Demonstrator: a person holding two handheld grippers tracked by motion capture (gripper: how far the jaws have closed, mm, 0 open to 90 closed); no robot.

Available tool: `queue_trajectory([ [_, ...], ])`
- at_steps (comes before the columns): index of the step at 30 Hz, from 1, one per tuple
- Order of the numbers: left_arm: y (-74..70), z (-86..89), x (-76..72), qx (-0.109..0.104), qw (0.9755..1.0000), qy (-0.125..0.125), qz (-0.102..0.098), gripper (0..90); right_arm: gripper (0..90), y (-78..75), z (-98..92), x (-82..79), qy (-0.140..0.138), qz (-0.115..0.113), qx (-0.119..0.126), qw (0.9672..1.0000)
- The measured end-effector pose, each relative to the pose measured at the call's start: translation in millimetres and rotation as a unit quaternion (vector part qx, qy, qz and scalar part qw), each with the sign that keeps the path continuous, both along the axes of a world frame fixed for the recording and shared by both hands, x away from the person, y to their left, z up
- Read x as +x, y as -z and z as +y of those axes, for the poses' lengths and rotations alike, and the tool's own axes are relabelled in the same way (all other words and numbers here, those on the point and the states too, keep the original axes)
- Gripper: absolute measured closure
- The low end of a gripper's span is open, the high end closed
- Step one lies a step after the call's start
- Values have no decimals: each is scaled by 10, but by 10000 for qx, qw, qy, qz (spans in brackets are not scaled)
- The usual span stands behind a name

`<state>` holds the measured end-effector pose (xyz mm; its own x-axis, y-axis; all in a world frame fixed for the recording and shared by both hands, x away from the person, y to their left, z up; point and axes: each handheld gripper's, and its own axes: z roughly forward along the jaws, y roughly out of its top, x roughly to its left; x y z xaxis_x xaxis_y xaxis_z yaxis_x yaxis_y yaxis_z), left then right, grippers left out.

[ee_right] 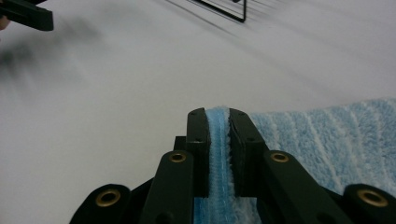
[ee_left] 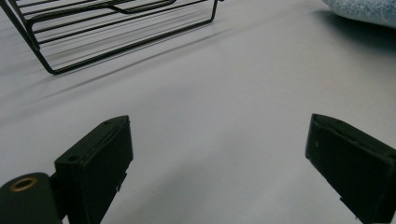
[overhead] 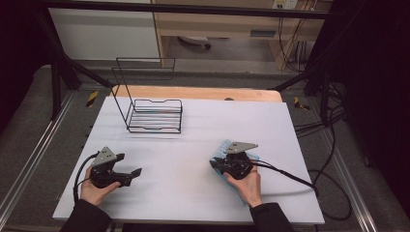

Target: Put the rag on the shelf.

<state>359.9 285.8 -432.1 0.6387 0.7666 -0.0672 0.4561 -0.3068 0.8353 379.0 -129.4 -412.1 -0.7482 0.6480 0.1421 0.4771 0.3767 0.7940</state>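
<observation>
A light blue striped towel (overhead: 224,149) lies on the white table (overhead: 193,145) at the right, mostly under my right hand. My right gripper (overhead: 215,166) is shut on its edge: in the right gripper view the two black jaws pinch a fold of the blue towel (ee_right: 218,140), and the rest of the cloth spreads to the right. My left gripper (overhead: 137,172) rests low at the table's front left, held by a hand, with its jaws wide apart (ee_left: 215,158) and only bare table between them.
A black wire rack (overhead: 154,115) with a tall wire back stands at the table's far left; its base (ee_left: 112,28) also appears in the left gripper view. A corner of the towel (ee_left: 364,9) lies at that view's top right. Cables trail off the table's right side.
</observation>
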Motion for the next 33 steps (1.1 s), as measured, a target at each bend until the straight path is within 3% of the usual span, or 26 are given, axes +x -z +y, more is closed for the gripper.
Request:
queue_trajectory([
  [19,-5,8,1,-12,10000,-53,1,77,801,42,750,-61,-717,52,-135,9973],
  [33,-6,13,5,-22,10000,-76,11,77,800,178,1029,-124,-1069,186,-223,9939],
])
